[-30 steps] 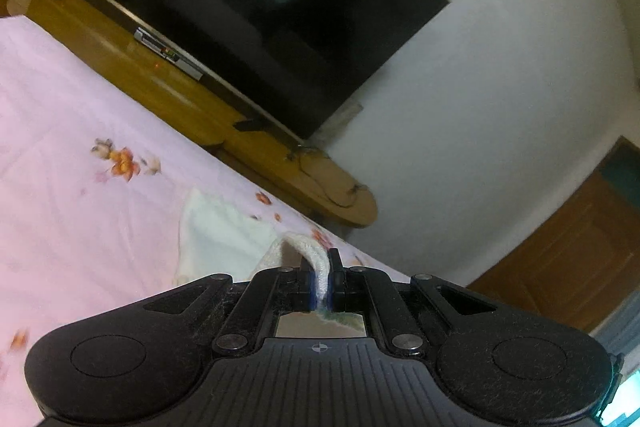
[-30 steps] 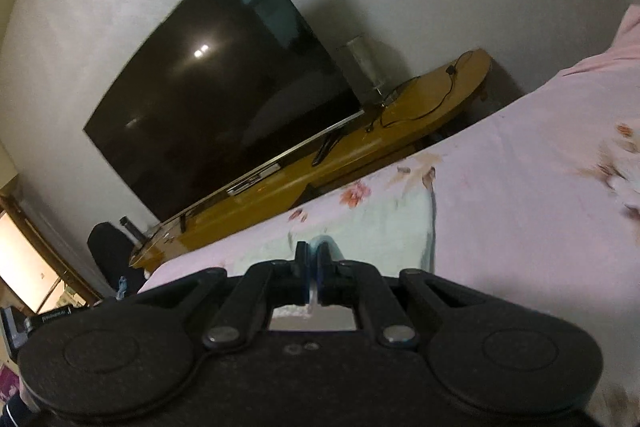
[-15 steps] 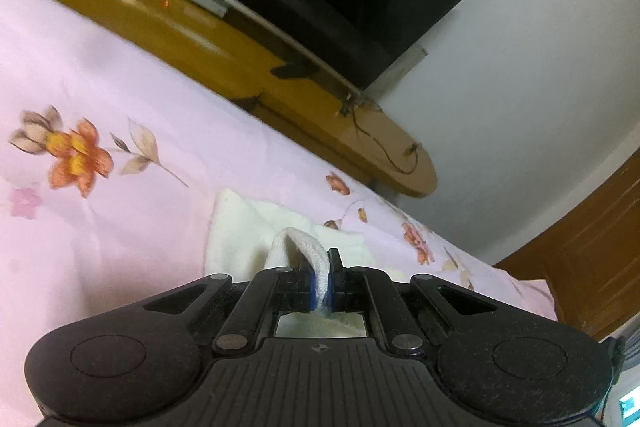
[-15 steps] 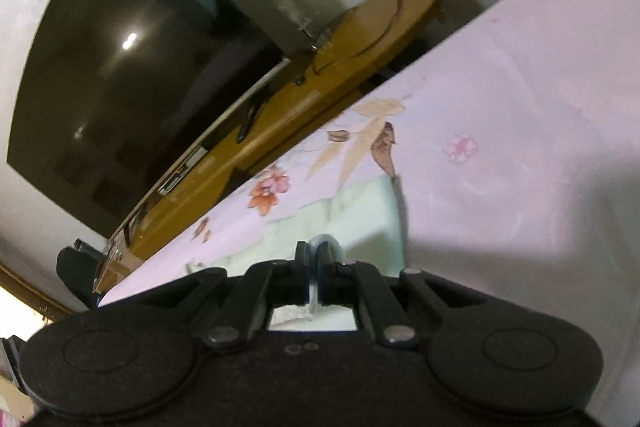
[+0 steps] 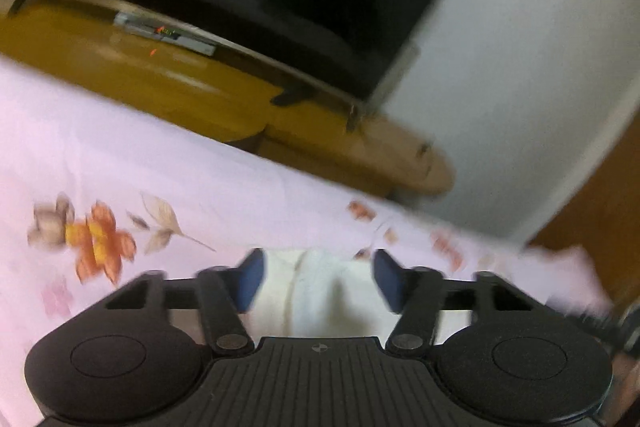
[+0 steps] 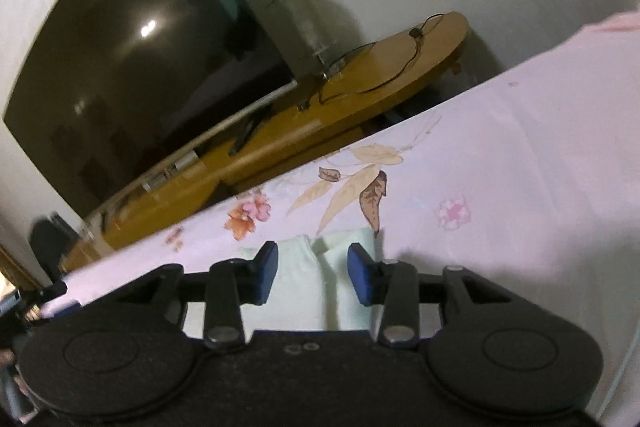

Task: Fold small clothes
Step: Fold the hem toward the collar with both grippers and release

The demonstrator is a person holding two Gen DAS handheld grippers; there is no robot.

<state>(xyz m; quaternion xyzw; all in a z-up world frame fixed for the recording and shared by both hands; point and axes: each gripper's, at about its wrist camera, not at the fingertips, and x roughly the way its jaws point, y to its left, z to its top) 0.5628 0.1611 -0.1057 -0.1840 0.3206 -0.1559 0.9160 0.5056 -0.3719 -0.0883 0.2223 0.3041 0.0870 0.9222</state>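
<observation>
A small pale white-green garment (image 5: 320,291) lies folded on the pink flowered bedsheet (image 5: 120,167). My left gripper (image 5: 318,279) is open, its blue pads spread on either side of the cloth, which lies loose between them. In the right wrist view the same garment (image 6: 304,283) lies flat on the sheet (image 6: 500,167). My right gripper (image 6: 312,273) is open just above it, with the cloth between the blue pads and not held.
A wooden TV bench (image 6: 320,123) with a large dark television (image 6: 132,67) runs along the bed's far edge, and it also shows in the left wrist view (image 5: 180,87). A cable (image 6: 380,75) lies on the bench. A wooden door (image 5: 600,207) stands at right.
Both grippers were shut on the garment's edges and have opened, letting the cloth go onto the bed. Both cameras have tilted and moved lower toward the sheet.
</observation>
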